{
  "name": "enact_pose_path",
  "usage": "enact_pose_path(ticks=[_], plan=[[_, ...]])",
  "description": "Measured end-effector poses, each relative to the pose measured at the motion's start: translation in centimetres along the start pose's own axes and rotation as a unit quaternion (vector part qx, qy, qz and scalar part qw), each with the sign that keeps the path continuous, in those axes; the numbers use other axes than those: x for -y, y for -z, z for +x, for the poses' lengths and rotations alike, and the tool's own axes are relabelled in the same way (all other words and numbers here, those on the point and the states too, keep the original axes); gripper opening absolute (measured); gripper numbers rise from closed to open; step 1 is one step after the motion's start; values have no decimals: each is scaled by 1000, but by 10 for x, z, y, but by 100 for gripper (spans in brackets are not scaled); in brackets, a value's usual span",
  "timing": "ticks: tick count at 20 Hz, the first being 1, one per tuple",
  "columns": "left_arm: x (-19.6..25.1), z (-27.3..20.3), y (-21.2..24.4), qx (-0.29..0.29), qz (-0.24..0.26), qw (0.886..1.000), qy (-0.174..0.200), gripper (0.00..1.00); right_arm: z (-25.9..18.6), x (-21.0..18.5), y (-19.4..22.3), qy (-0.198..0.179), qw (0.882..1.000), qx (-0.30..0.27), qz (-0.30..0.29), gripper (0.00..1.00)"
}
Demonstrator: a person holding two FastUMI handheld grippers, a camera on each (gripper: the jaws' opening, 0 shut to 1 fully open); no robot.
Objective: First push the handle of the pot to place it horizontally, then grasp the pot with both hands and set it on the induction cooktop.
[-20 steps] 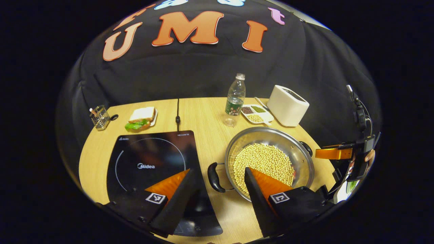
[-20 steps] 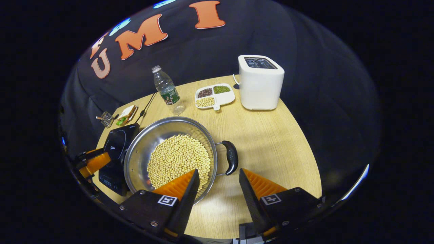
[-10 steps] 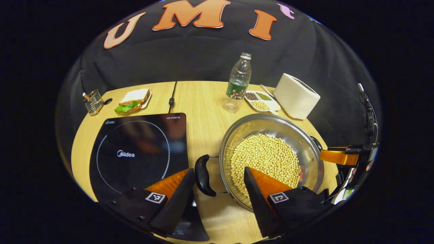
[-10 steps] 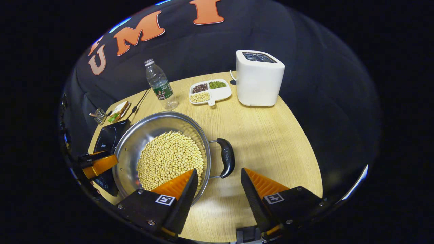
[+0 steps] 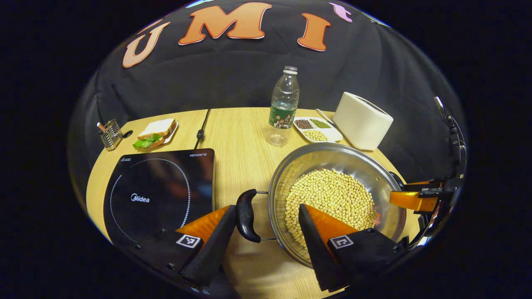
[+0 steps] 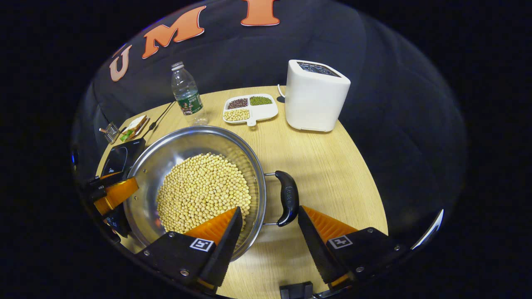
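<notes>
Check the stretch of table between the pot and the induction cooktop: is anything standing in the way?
Nothing visible does. In the left gripper view bare table lies between the pot and the induction cooktop. The water bottle and sandwich sit farther back, off that line.

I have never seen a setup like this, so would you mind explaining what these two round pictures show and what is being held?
A person holds a two-finger tool in each hand, and a fisheye camera rides on each, looking along its jaws. In the left gripper view, the left gripper has open jaws either side of the pot's left handle. In the right gripper view, the right gripper brackets the right handle the same way. Nothing is gripped yet. The pot, full of pale beans, sits on a wooden table beside the black induction cooktop. Behind stand a bottle, toaster, divided bean dish and sandwich.
</notes>
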State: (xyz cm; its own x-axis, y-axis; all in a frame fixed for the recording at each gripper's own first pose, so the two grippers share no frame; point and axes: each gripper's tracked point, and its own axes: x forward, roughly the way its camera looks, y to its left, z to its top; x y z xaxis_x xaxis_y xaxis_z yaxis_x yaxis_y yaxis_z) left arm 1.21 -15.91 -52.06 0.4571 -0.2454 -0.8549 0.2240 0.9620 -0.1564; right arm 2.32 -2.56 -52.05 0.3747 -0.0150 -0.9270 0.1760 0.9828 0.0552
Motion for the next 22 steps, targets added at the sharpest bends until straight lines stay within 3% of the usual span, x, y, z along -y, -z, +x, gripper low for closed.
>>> enact_pose_path(ticks=[6, 10, 11, 15, 22], plan=[[-3, 20, 6, -5, -12, 1000, 0, 95, 14, 6, 2, 27, 1000, -2, -1, 84], [-12, 32, 11, -15, 5, 1000, -17, 93, 19, 10, 0, 47, 999, 2, -4, 79], [-16, 36, 10, -13, 15, 999, -25, 92, 21, 11, 1, 48, 999, 1, -3, 72], [-18, 50, 7, 3, 26, 999, -29, 82, 22, 10, -3, 55, 998, 12, -12, 73], [-23, 50, 4, 27, 35, 998, -38, 81, 20, 10, -10, 76, 995, 52, -40, 69]])
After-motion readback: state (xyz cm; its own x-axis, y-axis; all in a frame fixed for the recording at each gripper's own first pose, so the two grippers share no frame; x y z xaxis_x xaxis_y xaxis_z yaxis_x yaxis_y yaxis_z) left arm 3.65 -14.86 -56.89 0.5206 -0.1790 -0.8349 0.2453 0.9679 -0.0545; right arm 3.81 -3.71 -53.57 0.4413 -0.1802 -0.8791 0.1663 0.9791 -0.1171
